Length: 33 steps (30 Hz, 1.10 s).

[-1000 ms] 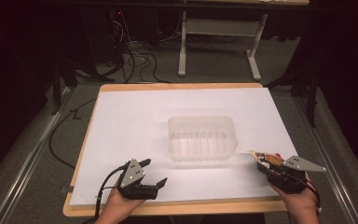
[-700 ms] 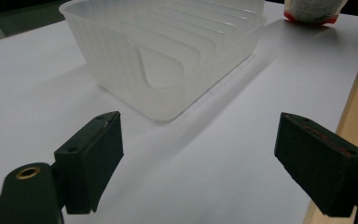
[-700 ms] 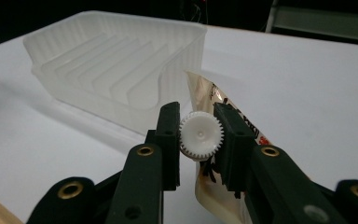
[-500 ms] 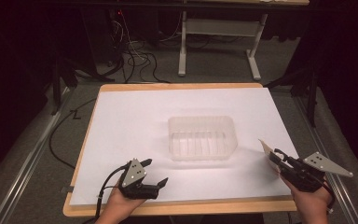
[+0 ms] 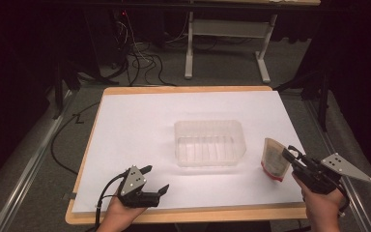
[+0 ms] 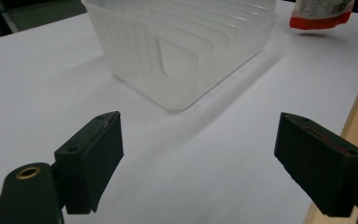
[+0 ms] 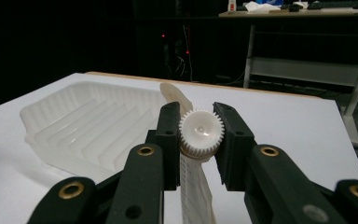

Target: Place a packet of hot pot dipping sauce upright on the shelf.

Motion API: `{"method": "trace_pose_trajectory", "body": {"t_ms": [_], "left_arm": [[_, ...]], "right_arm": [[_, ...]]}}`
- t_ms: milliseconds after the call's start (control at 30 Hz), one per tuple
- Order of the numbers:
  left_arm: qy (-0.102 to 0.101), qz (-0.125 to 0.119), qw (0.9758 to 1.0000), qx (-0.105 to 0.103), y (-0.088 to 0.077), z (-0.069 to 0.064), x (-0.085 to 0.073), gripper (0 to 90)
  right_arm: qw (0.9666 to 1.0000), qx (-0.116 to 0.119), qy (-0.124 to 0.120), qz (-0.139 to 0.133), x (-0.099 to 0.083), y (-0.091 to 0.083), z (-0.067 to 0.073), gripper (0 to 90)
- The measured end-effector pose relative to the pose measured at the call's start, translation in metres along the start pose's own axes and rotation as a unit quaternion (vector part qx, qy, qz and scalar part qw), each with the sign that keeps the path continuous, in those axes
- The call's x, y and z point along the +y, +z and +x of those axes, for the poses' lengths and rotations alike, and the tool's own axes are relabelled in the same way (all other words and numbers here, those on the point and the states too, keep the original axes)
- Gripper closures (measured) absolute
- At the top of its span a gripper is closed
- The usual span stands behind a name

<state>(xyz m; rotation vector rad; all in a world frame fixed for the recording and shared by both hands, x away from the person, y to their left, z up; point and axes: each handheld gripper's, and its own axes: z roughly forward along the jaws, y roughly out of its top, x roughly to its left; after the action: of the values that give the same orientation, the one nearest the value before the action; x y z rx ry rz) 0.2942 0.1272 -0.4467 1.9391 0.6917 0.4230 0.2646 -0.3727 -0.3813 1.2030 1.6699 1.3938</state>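
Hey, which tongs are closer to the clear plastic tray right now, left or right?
Left, though only narrowly. The left tongs sit open just before the clear plastic tray's near left corner; the right tongs hold a spouted pouch off its right side.

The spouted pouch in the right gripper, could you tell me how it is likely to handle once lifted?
Held by its ribbed white cap, the pouch will probably dangle and sway, its body looking thin and soft. The ridged cap likely resists slipping between the fingers. It seems light.

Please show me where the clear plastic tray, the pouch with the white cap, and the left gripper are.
clear plastic tray [image 5: 209, 124]: high view, far rim.
pouch [image 5: 272, 157]: high view, front face.
left gripper [image 5: 154, 180]: high view, midway between its open fingertips.
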Motion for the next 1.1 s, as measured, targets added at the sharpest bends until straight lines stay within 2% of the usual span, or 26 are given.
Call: {"method": "trace_pose_trajectory", "body": {"t_ms": [233, 333, 400, 633, 967, 1100], "left_arm": [[0.001, -0.002, 1.0000, -0.003, -0.001, -0.001, -0.001, 16.1], [0.005, -0.002, 1.0000, -0.007, -0.001, -0.002, -0.001, 16.1], [0.006, -0.002, 1.0000, -0.007, -0.001, -0.002, 0.000, 16.1], [0.008, -0.007, 0.9999, -0.009, -0.002, -0.002, 0.000, 16.1], [0.012, -0.007, 0.9999, -0.010, -0.003, -0.003, 0.001, 16.1], [0.013, -0.006, 0.9998, -0.010, -0.002, -0.003, 0.001, 16.2]], "right_arm": [[0.9997, -0.015, 0.007, -0.017, 0.000, 0.010, -0.002, 74.2], [0.9996, -0.020, 0.018, -0.005, -0.012, 0.016, -0.007, 74.0], [0.9995, -0.023, 0.023, -0.001, -0.012, 0.012, -0.008, 73.7], [0.9995, -0.026, 0.021, 0.001, -0.018, 0.003, -0.005, 73.1], [0.9997, -0.026, 0.000, 0.005, -0.021, -0.001, 0.005, 71.8], [0.9998, -0.020, 0.000, 0.006, -0.021, -0.001, 0.004, 67.2]]}}
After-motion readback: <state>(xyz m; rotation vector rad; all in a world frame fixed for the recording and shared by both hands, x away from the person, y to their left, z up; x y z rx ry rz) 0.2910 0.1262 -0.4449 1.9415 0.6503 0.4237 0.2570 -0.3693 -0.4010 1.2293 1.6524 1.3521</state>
